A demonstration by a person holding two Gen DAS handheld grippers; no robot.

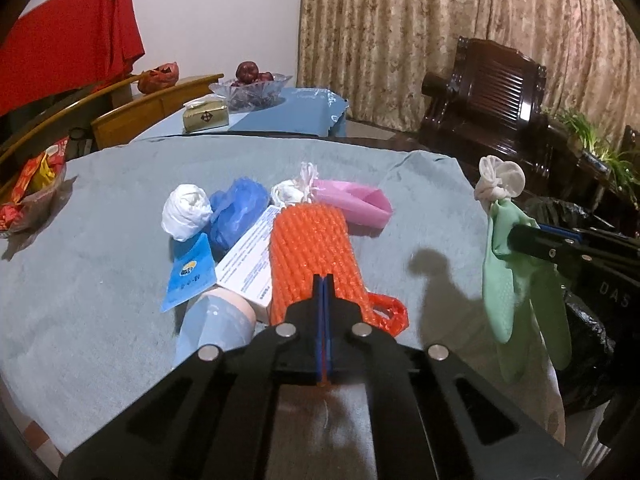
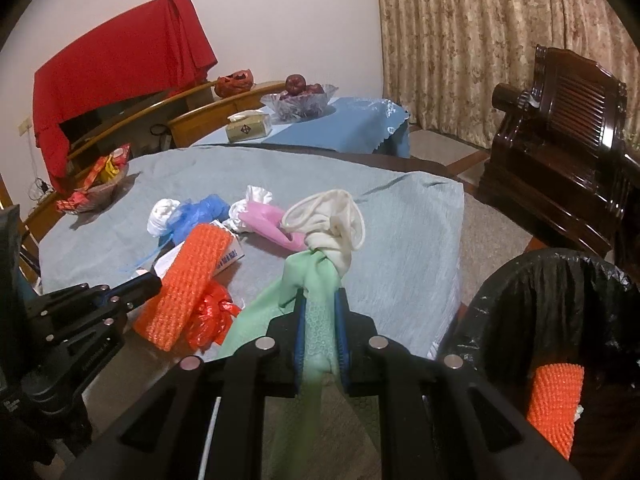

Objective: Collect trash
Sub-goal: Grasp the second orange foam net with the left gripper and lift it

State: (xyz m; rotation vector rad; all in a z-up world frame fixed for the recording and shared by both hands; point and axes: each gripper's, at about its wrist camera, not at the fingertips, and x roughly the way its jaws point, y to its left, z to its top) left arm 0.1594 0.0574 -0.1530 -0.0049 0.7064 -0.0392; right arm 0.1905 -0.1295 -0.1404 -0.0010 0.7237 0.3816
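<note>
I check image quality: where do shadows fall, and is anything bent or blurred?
Left wrist view: a sharp dark shadow lies on the cloth beside the glove; the corners are black.
Right wrist view: the curtain bows with the lens; the bin is dim.

Dim warm indoor light — soft shadows, fisheye-warped dark edges

Left gripper [image 1: 325, 286]: black angular linkage arms with cut-out slots, four round silver pins in a row at lower centre, blue pads on the fingers. Right gripper [image 2: 320, 308]: same black frame, same four silver pins, blue ribbed pads. Faint white lettering on the black body at right edge of left view.
</note>
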